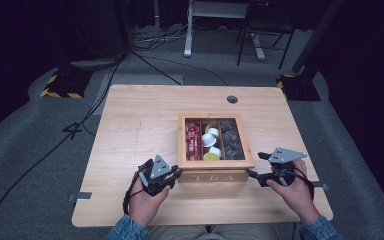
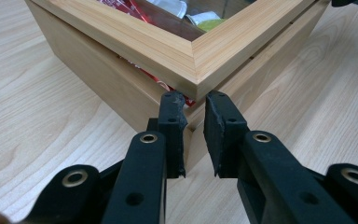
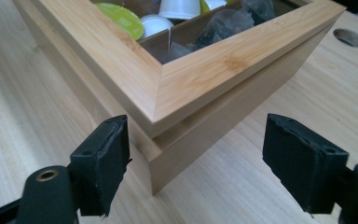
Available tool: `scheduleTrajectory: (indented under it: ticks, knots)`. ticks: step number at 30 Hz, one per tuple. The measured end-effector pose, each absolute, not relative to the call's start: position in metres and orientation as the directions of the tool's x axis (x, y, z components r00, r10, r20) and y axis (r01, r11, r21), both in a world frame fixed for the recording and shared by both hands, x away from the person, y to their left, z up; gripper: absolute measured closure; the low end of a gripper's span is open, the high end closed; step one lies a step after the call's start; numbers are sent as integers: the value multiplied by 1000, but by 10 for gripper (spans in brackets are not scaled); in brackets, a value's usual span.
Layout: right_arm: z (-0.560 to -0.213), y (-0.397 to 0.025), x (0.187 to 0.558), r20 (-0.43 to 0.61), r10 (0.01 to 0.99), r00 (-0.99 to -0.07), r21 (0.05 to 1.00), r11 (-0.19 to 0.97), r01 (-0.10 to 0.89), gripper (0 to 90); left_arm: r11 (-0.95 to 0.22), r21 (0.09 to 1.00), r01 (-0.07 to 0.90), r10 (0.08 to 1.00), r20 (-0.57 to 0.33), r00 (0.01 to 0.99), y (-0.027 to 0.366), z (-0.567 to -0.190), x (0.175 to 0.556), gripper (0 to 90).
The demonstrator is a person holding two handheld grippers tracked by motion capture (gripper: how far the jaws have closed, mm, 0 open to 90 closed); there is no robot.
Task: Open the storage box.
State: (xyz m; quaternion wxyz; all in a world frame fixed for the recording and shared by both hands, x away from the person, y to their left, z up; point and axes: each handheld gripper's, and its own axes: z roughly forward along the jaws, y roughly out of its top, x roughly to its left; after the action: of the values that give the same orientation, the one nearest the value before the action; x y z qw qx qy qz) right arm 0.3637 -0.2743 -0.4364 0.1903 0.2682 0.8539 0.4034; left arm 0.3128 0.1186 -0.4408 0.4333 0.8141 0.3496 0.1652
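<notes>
A light wooden desk [image 1: 130, 130] carries a wooden tea box [image 1: 215, 172] set right of its middle, near the person's edge, with "TEA" on its front wall. The box's framed, glass-paned lid [image 1: 216, 162] sits slightly raised above the body, a thin gap showing beneath it at both near corners. Through the pane three compartments show: red packets [image 1: 193, 140] on the left, white and yellow-green capsules [image 1: 210, 141] in the middle, dark sachets [image 1: 231, 140] on the right.

The left gripper [image 1: 172, 175] is held at the box's near left corner; in the left gripper view its fingers [image 2: 173, 122] stand nearly closed, a narrow slit between them, their tips just under the lid's corner [image 2: 196, 70]. Whether they touch the wood cannot be told. The right gripper [image 1: 260, 167] is at the near right corner, its fingers [image 3: 103, 156] spread wide open on either side of that corner, gripping nothing.
</notes>
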Motion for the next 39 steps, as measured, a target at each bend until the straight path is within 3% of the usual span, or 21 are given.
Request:
scheduleTrajectory:
  ticks: [11,19,25,39]
  knots:
    - [-435,-275,366,-130,607,-784,809,522,270,236,-383,826,413,709,-25,705,119,-440,314,761]
    - [-427,-275,366,-131,603,-787,824,507,251,260,-361,858,365,709,-2,705,121,-437,316,684]
    - [-418,-273,368,-142,597,-790,836,500,227,288,-343,856,387,733,-13,680,127,-437,316,602]
    - [-385,-273,389,-135,570,-810,877,450,170,316,-298,847,440,793,-37,608,158,-443,313,602]
